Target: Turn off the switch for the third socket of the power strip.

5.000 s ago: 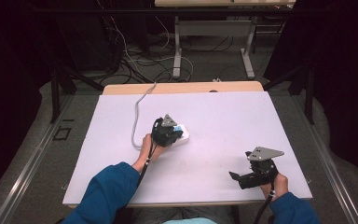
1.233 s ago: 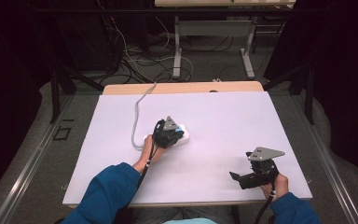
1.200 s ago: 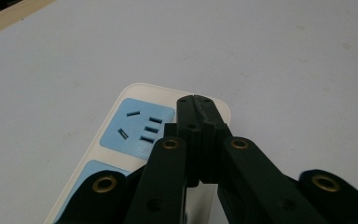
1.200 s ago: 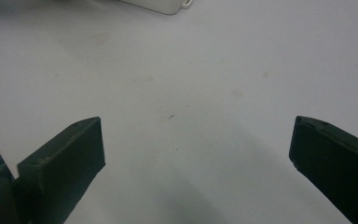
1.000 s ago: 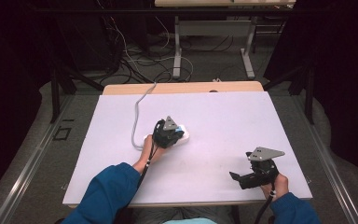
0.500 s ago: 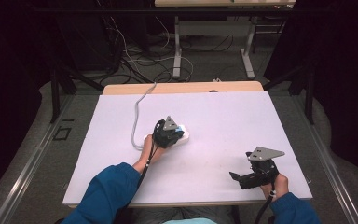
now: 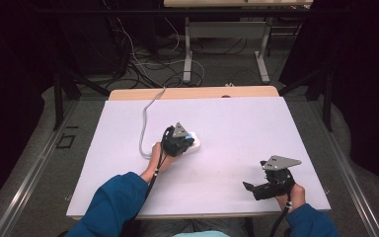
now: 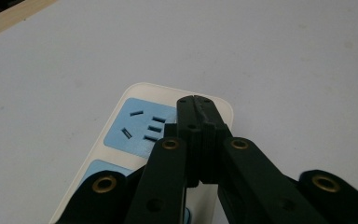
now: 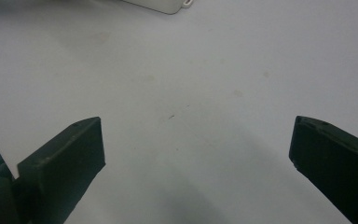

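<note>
While you hover: left gripper (image 8: 196, 100) pressed together over power strip (image 8: 142, 123)
Right gripper (image 9: 196, 154): spread, idle
Next: press strip's switch

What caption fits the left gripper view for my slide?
Shut left gripper poised over a white power strip with blue sockets on the table.
</note>
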A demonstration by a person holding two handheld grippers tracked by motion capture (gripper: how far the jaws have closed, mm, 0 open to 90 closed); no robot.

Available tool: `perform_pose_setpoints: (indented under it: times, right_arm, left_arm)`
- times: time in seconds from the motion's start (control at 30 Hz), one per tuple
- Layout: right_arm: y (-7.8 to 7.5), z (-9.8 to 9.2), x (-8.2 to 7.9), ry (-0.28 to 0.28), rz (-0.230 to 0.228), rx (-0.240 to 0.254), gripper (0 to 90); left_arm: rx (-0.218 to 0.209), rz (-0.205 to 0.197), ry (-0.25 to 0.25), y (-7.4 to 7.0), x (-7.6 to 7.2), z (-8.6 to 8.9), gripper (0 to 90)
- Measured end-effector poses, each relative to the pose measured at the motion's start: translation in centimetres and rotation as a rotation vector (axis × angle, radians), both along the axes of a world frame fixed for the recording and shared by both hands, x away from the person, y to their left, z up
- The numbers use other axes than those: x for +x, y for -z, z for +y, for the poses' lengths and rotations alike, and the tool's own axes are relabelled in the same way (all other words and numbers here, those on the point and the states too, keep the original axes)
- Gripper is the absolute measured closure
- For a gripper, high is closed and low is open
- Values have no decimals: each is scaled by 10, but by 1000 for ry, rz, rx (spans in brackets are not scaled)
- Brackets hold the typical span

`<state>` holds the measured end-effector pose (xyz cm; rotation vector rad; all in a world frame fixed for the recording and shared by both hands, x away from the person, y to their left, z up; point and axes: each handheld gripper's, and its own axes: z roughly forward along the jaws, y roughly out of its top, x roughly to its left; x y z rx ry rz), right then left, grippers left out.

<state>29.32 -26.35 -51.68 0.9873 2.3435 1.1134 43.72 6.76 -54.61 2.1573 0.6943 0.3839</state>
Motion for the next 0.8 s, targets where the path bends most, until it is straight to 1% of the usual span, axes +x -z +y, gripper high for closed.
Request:
perform_pose_setpoints:
  times: [0.07,0.1,0.13,0.23,0.27,0.4,0.43,0.47,0.5,0.53,0.57,0.63,0.67,0.7,0.73,0.8]
  right_arm:
    - [0,0,0,0,0,0,27]
    - [0,0,0,-1,-3,1,27]
    - [0,0,0,0,-3,0,27]
    - [0,0,0,1,-3,1,27]
    - [0,0,0,0,-4,1,27]
    - [0,0,0,-1,0,0,27]
    - [0,0,0,0,-1,0,27]
    - [0,0,0,-2,-2,0,27]
    - [0,0,0,-3,-3,1,27]
    - [0,0,0,-1,-6,-1,27]
    - [0,0,0,0,-5,-1,27]
    - [0,0,0,-3,-4,0,27]
    - [0,0,0,-4,-3,0,27]
    - [0,0,0,-3,-4,0,27]
    - [0,0,0,-3,-3,0,27]
    - [0,0,0,-2,-9,1,27]
  left_arm:
    - [-2,-3,0,0,0,0,900]
    - [-12,-19,0,-2,0,1,900]
    - [10,-22,4,-3,1,1,900]
    - [8,-22,-2,-3,1,2,900]
    - [2,-14,-5,-3,1,2,900]
    - [5,-18,-10,-4,1,2,900]
    - [2,-20,-12,-4,1,3,900]
    - [-10,-12,-20,-4,1,2,900]
    - [-9,-22,-23,-5,1,3,900]
    - [-15,-13,-27,-5,1,4,900]
    - [-11,-17,-28,-6,1,5,898]
    - [-19,-15,-29,-8,2,6,794]
    - [-24,-23,-32,-8,1,6,777]
    - [-21,-26,-31,-10,1,6,760]
    - [-19,-17,-33,-11,0,7,713]
    - [-16,-17,-30,-13,-1,7,653]
